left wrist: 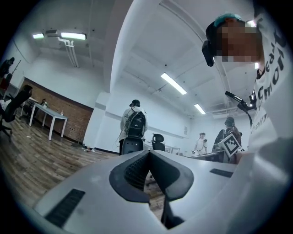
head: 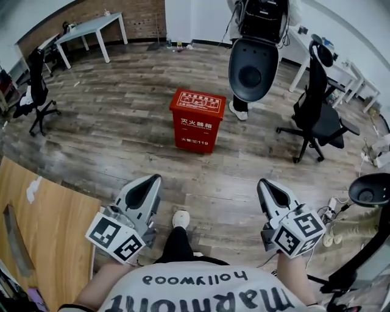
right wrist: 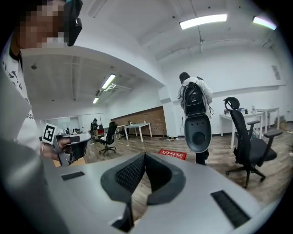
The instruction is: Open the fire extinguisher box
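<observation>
Left tongs point(head: 153, 181) and right tongs point(head: 264, 183) are fully closed and empty, well apart from the red fire extinguisher box point(head: 196, 125) on the floor point(head: 116, 128). Step in hand: approach. The next move likely calls for reaching the closed lid point(head: 198, 102).

I see a grey wood-plank floor point(head: 122, 128), a brick wall point(head: 97, 17) behind a white table point(head: 91, 29), black office chairs point(head: 317, 119) at both sides, and strip lights point(right wrist: 203, 20) on a white ceiling point(right wrist: 137, 36).

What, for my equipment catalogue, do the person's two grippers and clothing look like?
Both the left gripper and right gripper are pale grey tapered shells with black ribbed pads, each carrying a cube of black-and-white square markers. The person wears a white shirt with black lettering.
</observation>
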`<action>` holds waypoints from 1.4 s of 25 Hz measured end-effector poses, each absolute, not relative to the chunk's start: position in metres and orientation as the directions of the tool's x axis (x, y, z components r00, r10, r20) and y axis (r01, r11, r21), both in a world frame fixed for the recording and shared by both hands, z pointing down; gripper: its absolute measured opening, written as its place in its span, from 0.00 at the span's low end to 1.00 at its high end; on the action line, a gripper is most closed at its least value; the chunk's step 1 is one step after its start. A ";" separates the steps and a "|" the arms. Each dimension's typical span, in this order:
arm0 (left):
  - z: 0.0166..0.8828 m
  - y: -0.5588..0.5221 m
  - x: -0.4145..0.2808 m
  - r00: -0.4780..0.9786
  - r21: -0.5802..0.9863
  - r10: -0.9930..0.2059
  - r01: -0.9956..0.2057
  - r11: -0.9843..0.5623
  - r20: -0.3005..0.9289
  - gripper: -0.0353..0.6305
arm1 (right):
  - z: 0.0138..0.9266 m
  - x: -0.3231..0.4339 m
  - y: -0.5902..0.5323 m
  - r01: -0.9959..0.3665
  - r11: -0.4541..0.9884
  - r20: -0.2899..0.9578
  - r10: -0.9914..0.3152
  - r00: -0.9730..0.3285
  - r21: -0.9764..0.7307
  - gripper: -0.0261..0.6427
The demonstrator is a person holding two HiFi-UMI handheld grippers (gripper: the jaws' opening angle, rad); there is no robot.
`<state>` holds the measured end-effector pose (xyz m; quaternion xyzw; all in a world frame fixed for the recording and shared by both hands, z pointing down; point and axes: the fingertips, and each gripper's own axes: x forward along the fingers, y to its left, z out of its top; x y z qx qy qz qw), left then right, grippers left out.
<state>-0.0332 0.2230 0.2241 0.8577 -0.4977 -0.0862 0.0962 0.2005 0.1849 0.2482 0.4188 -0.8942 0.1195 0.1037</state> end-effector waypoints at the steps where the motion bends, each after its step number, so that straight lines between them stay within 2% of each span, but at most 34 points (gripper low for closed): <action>1: 0.224 0.215 -0.035 0.498 0.243 -0.865 -0.835 -0.495 -0.050 0.04 | 0.248 0.199 0.178 -0.776 0.618 0.286 -0.726 -0.626 -0.129 0.05; 20: 0.233 -0.007 -0.109 0.582 0.206 -0.813 -0.800 -0.564 0.033 0.04 | 0.254 0.106 -0.045 -0.798 0.590 0.343 -0.728 -0.593 -0.128 0.05; 35: 0.264 -0.079 -0.131 0.585 0.251 -0.809 -0.794 -0.554 0.065 0.04 | 0.280 0.090 -0.102 -0.811 0.573 0.398 -0.722 -0.566 -0.113 0.05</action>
